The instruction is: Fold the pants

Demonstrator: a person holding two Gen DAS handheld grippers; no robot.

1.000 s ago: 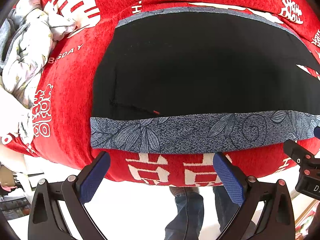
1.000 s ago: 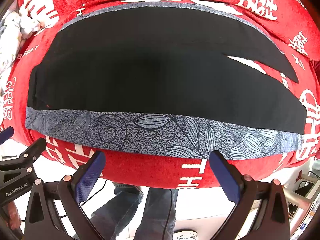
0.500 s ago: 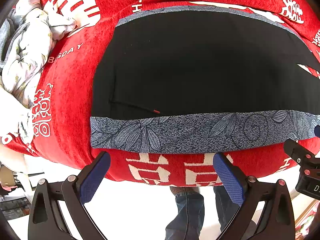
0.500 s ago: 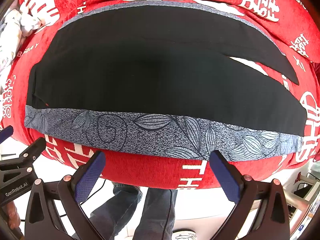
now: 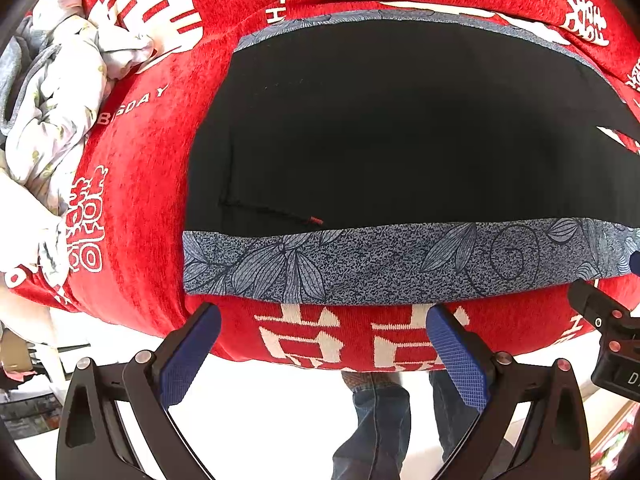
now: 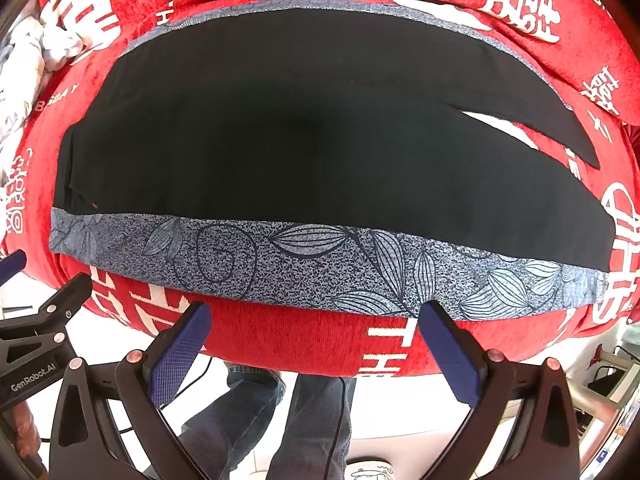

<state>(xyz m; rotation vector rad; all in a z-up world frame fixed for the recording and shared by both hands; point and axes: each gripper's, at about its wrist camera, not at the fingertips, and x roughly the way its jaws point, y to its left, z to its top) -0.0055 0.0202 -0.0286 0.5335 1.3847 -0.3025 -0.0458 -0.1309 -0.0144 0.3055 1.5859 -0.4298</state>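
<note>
Black pants [image 5: 400, 132] with a grey-blue leaf-print side band [image 5: 380, 260] lie flat on the red cloth-covered table [image 5: 140, 208]. The waist end is at the left; the two legs [image 6: 520, 148] run right and split near the cuffs. My left gripper [image 5: 324, 340] is open and empty, just off the table's near edge below the waist end of the band. My right gripper [image 6: 316, 336] is open and empty, below the band [image 6: 320, 264] toward the legs. The left gripper also shows in the right wrist view [image 6: 36, 320].
A crumpled pile of light floral clothes [image 5: 52, 112] sits on the table's left end, also in the right wrist view [image 6: 20, 68]. The person's jeans-clad legs [image 6: 280, 412] stand below the near table edge. The red cloth bears white lettering.
Both grippers have crept slightly nearer the near band of the pants. Nothing was grasped and the pants have not moved.
</note>
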